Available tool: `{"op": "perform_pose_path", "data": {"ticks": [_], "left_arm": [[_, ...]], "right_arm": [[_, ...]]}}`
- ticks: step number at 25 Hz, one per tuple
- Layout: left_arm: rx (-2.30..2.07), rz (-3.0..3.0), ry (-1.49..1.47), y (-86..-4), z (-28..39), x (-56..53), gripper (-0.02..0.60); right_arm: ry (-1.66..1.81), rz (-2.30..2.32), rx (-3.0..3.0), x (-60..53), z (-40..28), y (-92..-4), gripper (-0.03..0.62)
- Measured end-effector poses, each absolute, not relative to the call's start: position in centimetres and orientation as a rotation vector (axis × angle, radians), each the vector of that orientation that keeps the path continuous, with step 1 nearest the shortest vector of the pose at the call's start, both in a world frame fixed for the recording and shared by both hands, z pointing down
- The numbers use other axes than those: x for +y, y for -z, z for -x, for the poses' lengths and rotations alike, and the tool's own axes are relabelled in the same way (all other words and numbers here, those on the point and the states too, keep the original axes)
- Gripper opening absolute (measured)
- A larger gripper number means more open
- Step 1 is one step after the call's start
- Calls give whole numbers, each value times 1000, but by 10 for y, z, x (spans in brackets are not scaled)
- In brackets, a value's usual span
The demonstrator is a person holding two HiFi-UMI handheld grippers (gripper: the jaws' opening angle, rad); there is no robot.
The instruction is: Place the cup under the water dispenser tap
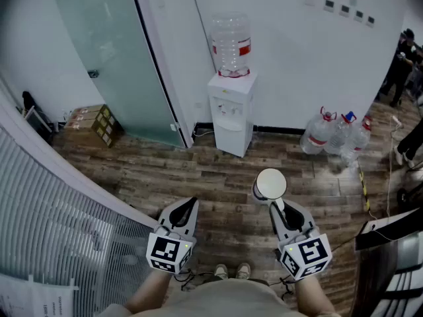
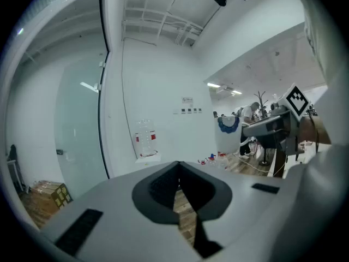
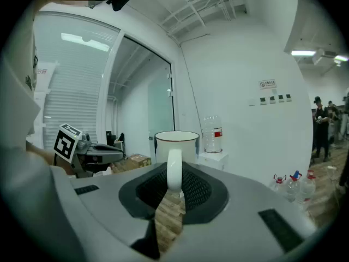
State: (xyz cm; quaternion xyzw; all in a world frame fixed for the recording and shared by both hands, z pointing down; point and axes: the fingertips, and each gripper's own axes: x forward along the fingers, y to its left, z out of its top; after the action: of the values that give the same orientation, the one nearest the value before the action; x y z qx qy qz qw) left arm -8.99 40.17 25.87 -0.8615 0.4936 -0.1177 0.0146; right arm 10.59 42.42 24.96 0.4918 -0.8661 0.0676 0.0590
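A white cup [image 1: 270, 184] with a dark rim is held upright by its handle [image 3: 174, 171] in my right gripper [image 1: 276, 207], which is shut on it. In the right gripper view the cup [image 3: 176, 142] stands just past the jaws. The white water dispenser [image 1: 231, 114] with a clear bottle [image 1: 230, 45] on top stands against the far wall, well ahead of the cup across the wooden floor. It also shows small in the right gripper view as the dispenser [image 3: 214, 158]. My left gripper [image 1: 190, 205] is level beside the right one, shut with nothing between its fingertips.
Three water jugs [image 1: 337, 134] sit on the floor to the dispenser's right. Cardboard boxes [image 1: 92, 124] lie by the glass door [image 1: 112, 51] on the left. A slatted barrier [image 1: 53, 223] runs along my left. A person [image 1: 400, 65] stands at the far right, and a desk edge [image 1: 390, 230] is near right.
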Motion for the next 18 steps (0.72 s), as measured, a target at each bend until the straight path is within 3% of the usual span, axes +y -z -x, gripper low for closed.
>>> {"op": "perform_pose_path", "data": {"ticks": [18], "left_arm": [[1496,2704,414,-267,50,400,5]], "right_arm": [[-275,-1517,-2660,418,-138,-256,64]]}}
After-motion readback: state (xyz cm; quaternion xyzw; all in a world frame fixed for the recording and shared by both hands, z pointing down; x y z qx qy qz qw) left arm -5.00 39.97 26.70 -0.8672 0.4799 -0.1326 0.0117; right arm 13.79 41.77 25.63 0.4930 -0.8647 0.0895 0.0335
